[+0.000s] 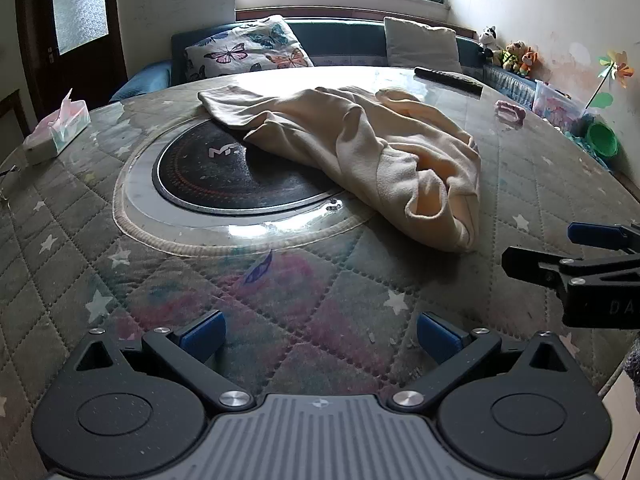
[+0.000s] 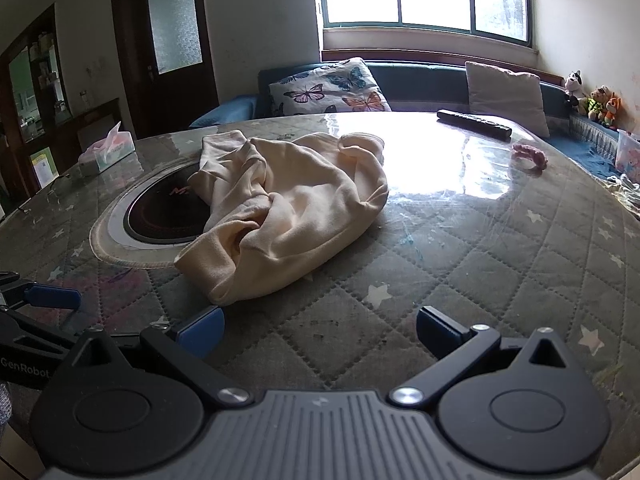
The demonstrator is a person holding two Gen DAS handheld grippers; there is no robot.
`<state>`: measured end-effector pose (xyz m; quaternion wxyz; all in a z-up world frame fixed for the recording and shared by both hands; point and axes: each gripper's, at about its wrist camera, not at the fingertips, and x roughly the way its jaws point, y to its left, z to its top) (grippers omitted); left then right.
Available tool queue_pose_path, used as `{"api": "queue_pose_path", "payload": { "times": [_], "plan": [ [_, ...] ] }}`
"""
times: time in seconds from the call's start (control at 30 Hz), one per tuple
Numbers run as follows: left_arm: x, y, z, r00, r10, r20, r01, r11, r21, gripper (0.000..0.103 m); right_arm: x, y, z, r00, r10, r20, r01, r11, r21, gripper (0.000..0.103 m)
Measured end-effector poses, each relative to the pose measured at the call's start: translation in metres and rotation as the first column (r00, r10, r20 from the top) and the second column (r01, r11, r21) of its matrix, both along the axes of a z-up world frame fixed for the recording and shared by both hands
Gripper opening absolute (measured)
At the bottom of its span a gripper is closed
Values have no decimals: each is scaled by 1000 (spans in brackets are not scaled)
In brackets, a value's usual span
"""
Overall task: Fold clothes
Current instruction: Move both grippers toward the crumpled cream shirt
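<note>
A cream garment (image 1: 360,152) lies crumpled on the round quilted table (image 1: 200,288), partly over a black induction hob (image 1: 224,176). It also shows in the right wrist view (image 2: 292,208). My left gripper (image 1: 320,336) is open and empty above the table's near edge, short of the garment. My right gripper (image 2: 320,332) is open and empty, just in front of the garment's near hem. The right gripper also shows at the right of the left wrist view (image 1: 560,248). The left gripper shows at the left edge of the right wrist view (image 2: 44,300).
A tissue box (image 1: 60,128) stands at the table's left. A black remote (image 2: 474,123) and a pink scrunchie (image 2: 530,158) lie at the far right. A sofa with a butterfly pillow (image 2: 328,88) is behind the table. Toys and containers (image 1: 560,100) line the right side.
</note>
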<state>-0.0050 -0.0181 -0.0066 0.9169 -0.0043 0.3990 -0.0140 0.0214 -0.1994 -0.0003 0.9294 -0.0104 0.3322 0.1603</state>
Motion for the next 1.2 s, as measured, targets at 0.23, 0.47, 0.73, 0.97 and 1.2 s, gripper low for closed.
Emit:
{"api": "queue_pose_path", "payload": {
  "times": [0.23,0.47,0.73,0.97,1.2],
  "plan": [
    [3,-1,0,1000,-2,-4,2,1000,4,103,3,1,-2,1000,5,-8,-5,1000,2,103],
    [6,-2,0,1000,-6,-7,6,1000,7,103,6,1,-3,1000,5,-12,-5,1000,3,103],
    [10,-3,0,1000,-10,-10,10,1000,7,103,10,2,-4,1000,8,-17,-8,1000,2,103],
    [16,-4,0,1000,-13,-14,14,1000,9,103,17,4,-3,1000,11,-23,-11,1000,6,103],
    [31,-1,3,1000,-16,-15,16,1000,8,103,28,5,0,1000,15,-21,-15,1000,11,103]
  ]
}}
